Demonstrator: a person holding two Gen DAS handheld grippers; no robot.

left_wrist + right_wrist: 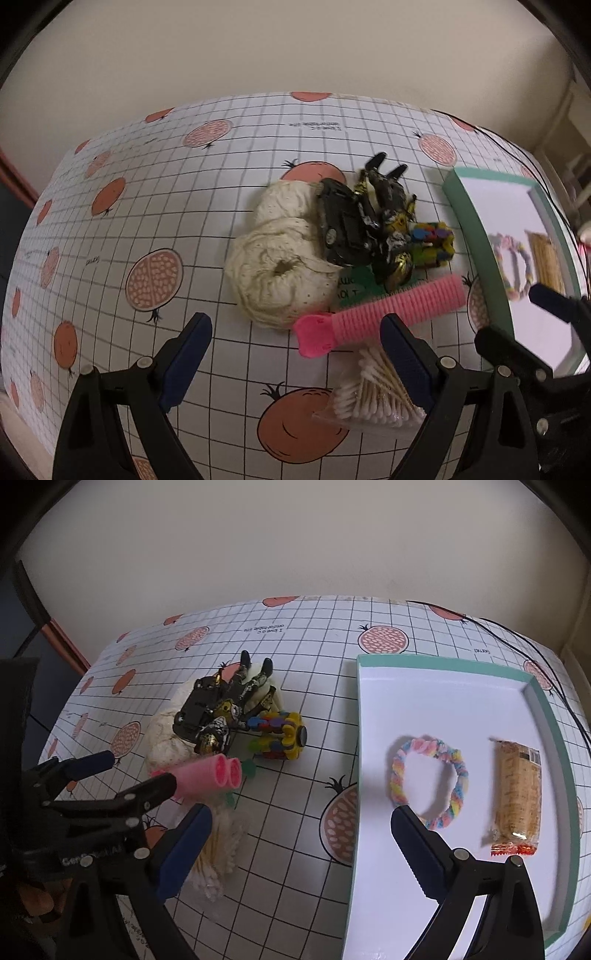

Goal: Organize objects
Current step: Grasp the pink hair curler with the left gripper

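Observation:
A heap of objects lies mid-table: a cream knitted bundle [280, 258], a black toy car [343, 221], a dark action figure [388, 218], a multicoloured block toy [434, 240] and a pink hair roller [391, 308]. A bag of cotton swabs [373, 395] lies nearest me. My left gripper [295, 354] is open, its fingertips just short of the roller and beside the swabs. My right gripper [301, 843] is open over the near left edge of the teal-rimmed tray [443, 664], which holds a pastel braided ring [428, 779] and a wrapped snack bar [517, 794].
A green card [352, 288] lies partly hidden under the heap. A black cable [517, 635] runs along the table's far right edge. The tablecloth [147, 206] left of the heap is bare. A wall stands right behind the table.

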